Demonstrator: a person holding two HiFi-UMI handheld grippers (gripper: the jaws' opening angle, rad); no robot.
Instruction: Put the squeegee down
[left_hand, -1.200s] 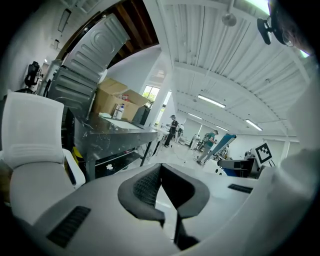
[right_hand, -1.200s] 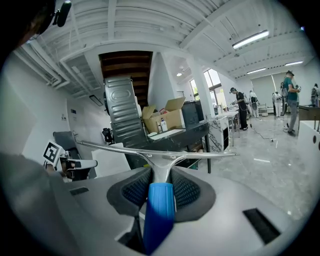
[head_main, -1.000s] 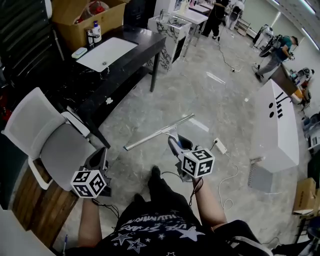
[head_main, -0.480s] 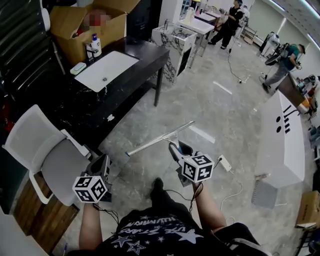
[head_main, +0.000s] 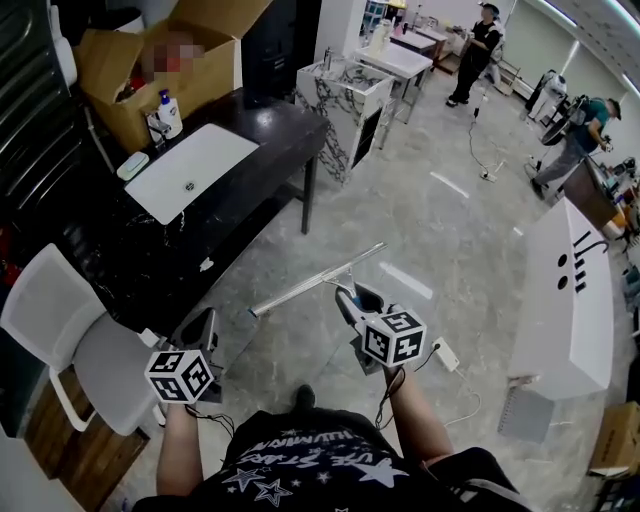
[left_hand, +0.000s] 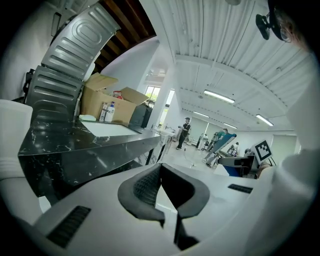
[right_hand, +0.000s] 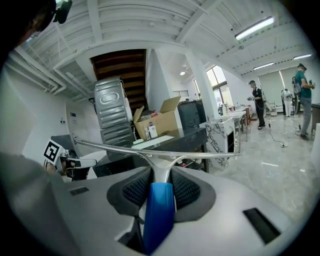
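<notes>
The squeegee (head_main: 318, 278) has a long metal blade and a blue handle (right_hand: 157, 210). My right gripper (head_main: 350, 296) is shut on that handle and holds the blade level in the air above the floor, crosswise in front of me. In the right gripper view the blade (right_hand: 200, 154) spans the picture just beyond the pads. My left gripper (head_main: 205, 332) is lower left, near the white chair (head_main: 55, 320). Its jaws (left_hand: 160, 170) meet at the tips with nothing between them. The black counter (head_main: 270, 120) with a white inset sink (head_main: 190, 170) lies ahead to the left.
A cardboard box (head_main: 195, 50) and a soap bottle (head_main: 167, 112) stand on the counter's far end. A marble-pattern stand (head_main: 345, 85) is beyond it. A long white table (head_main: 570, 300) is at right, with a power strip (head_main: 445, 355) and cable on the floor. People (head_main: 480, 40) stand far off.
Both grippers and I have moved forward across the floor. The counter and chair have slid down and left in view. The squeegee stays gripped and level.
</notes>
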